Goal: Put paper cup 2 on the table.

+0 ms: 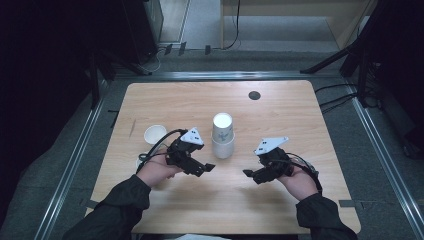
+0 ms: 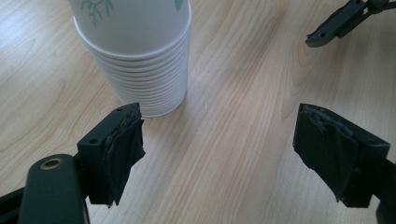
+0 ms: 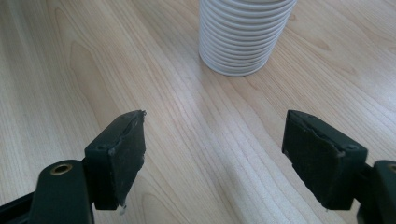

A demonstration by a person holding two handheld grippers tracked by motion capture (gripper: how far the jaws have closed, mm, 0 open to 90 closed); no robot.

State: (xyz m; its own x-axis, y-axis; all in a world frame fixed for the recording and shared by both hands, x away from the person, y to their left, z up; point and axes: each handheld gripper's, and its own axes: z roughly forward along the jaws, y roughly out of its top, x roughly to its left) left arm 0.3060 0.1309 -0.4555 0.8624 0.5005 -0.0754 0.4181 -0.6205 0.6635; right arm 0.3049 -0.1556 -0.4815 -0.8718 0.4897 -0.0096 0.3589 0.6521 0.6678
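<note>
A single paper cup (image 1: 155,134) stands upright and open-mouthed on the wooden worktop (image 1: 280,115), beyond and to the outer side of the left gripper (image 1: 204,168); its inside cannot be made out. That gripper's fingers (image 2: 119,151) are spread apart with nothing between them. Between and just beyond both grippers stands a stack of paper cups (image 1: 222,135), nested one in another, upright, mouth up. The right gripper (image 1: 252,175) has its fingers (image 3: 121,154) apart too, over bare wood.

My left gripper (image 1: 206,168) hangs just left of the cup stack (image 1: 222,136), jaws spread wide and empty. My right gripper (image 1: 250,174) mirrors it on the stack's right, equally agape, both forearms low.
</note>
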